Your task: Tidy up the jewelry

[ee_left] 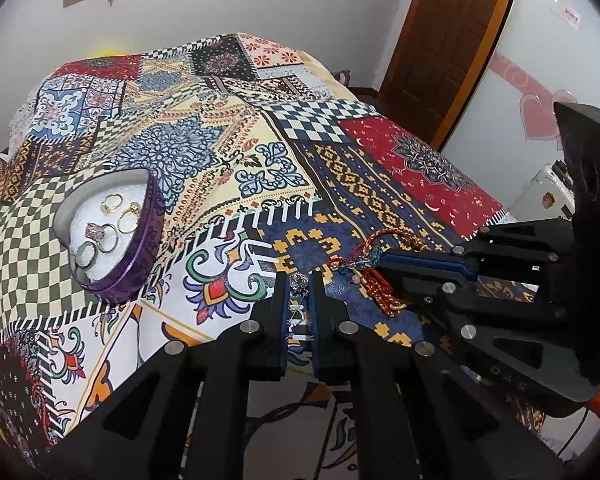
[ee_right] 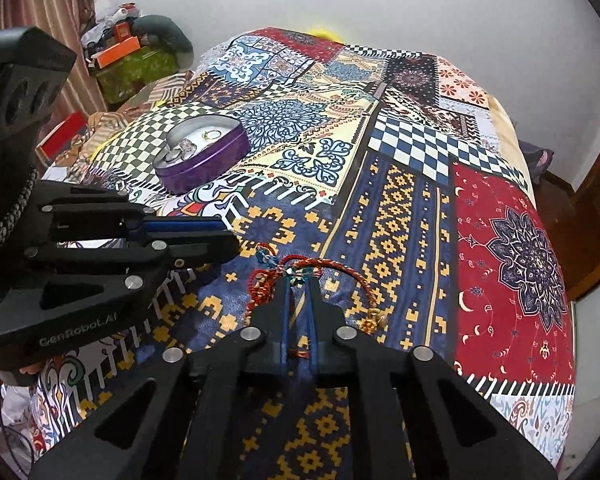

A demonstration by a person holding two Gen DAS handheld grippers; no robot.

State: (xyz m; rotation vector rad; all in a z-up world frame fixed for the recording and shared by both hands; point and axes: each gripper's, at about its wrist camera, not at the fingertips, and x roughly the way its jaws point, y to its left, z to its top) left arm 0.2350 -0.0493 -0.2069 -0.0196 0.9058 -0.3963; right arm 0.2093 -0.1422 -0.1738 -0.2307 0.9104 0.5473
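A purple heart-shaped tin (ee_left: 140, 256) sits on the patterned bedspread and holds several rings (ee_left: 112, 202); it also shows in the right wrist view (ee_right: 204, 164). My left gripper (ee_left: 300, 282) is shut on a small silver ring (ee_left: 299, 281) held just above the cloth, to the right of the tin. My right gripper (ee_right: 299, 276) is shut on a red cord bracelet (ee_right: 332, 266) with beads and gold ends, lying on the blue patch; the bracelet also shows in the left wrist view (ee_left: 376, 280). The two grippers are close together.
The patchwork bedspread (ee_left: 340, 128) covers the whole bed. A wooden door (ee_left: 452, 40) stands beyond the bed's far right. Boxes and clutter (ee_right: 132, 56) are stacked at the far left by a curtain. A white wall is behind the bed.
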